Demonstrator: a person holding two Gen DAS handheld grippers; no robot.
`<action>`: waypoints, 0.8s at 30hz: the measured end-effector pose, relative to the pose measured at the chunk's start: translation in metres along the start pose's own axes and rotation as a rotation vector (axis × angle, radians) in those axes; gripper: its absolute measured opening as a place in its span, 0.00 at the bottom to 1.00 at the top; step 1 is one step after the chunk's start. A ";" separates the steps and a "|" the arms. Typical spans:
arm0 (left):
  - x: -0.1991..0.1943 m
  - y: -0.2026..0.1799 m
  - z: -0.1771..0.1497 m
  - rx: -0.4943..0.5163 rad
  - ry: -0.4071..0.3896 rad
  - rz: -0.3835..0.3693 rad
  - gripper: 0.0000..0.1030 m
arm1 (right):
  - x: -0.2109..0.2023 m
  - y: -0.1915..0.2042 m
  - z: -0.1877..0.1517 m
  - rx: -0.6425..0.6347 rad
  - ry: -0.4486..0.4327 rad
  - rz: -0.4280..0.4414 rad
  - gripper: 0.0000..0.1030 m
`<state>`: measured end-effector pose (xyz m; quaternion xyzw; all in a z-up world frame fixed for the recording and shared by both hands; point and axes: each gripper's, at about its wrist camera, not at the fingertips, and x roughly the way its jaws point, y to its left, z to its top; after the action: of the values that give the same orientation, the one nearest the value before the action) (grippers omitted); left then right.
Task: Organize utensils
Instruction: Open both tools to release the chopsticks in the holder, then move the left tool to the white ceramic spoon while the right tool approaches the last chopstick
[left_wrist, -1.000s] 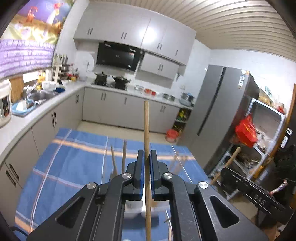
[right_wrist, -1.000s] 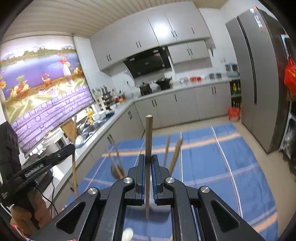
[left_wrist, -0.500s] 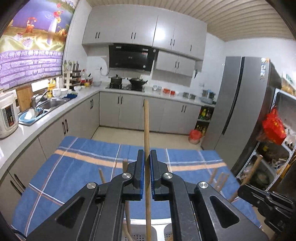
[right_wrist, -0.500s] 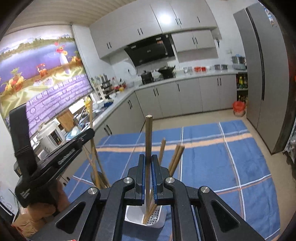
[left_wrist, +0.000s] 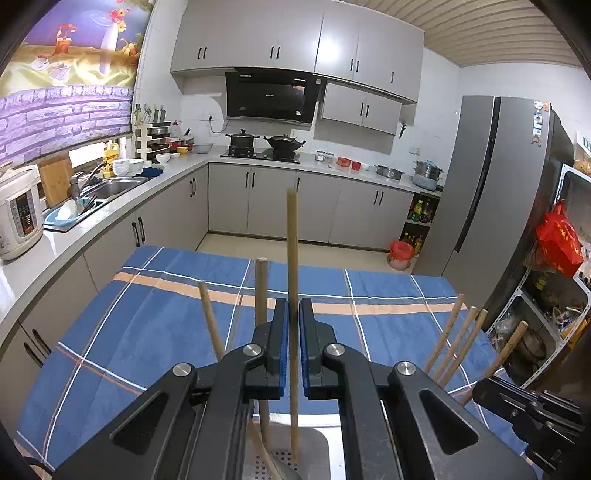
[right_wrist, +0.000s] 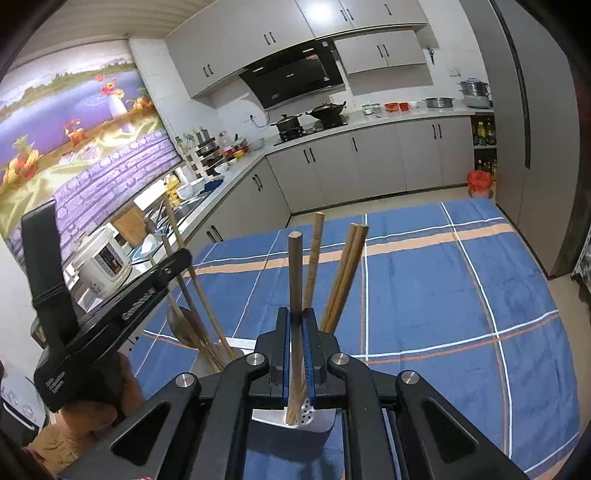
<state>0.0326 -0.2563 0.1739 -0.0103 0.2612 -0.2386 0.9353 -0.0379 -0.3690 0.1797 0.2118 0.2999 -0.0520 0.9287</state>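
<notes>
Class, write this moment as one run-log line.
left claw: shut on chopstick | right claw: shut on wooden stick | both tips over white holder | cloth beneath

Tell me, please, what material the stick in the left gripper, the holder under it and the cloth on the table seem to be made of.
The stick: probably bamboo or wood, matte pale tan, unpainted.

The holder: looks like brushed steel, grey with a soft sheen and small drain holes, though plastic is possible.

The cloth: woven fabric, matte blue plaid with orange and white stripes; it drapes over the table edge.
</notes>
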 end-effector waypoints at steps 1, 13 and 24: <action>-0.002 0.001 0.000 -0.001 0.003 -0.004 0.06 | -0.001 -0.002 0.000 0.008 0.004 -0.002 0.11; -0.085 0.032 0.005 -0.092 -0.039 -0.027 0.43 | -0.042 0.004 -0.003 0.021 -0.026 -0.048 0.35; -0.119 0.083 -0.089 -0.140 0.212 0.011 0.56 | -0.035 -0.013 -0.120 0.050 0.305 -0.129 0.45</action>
<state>-0.0642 -0.1190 0.1425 -0.0489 0.3746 -0.2146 0.9007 -0.1336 -0.3303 0.1074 0.2206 0.4490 -0.0864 0.8616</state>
